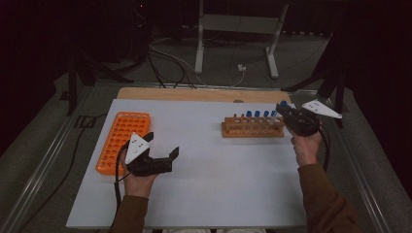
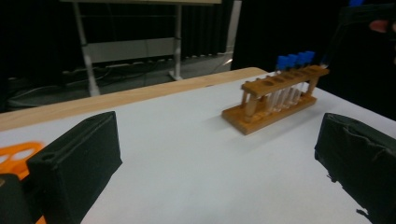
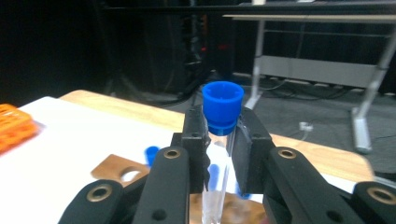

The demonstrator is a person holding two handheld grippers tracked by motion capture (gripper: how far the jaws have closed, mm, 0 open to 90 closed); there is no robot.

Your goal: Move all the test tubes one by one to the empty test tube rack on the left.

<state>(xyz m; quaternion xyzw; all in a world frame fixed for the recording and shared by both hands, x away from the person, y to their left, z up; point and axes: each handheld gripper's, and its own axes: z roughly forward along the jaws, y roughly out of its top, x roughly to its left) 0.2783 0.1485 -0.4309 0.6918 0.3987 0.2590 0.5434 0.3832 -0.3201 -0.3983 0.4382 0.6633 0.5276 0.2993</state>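
Gripping the blue-capped tube (image 3: 218, 140) just under its cap, your right gripper (image 3: 219, 135) has its jaws clenched on the clear body, so the tube hangs upright and free below them. In the high view that gripper (image 1: 286, 112) sits at the right of the frame, over the right end of the wooden rack (image 1: 252, 127), where other blue-capped tubes stand in a row. Taking it high, near the cap, leaves the whole lower part bare, which suits lowering it into a hole later.

Your left gripper (image 1: 163, 145) waits at lower left of the high view with its jaws spread wide and nothing between them, close beside the orange rack (image 1: 124, 140). That placement looks like readiness to steady or receive.

Between the two racks the white board (image 1: 204, 184) lies bare, so you have open room for a carry across the middle. Mind the board's right edge, close beside your right hand, and the standing caps just under the tube's tip.
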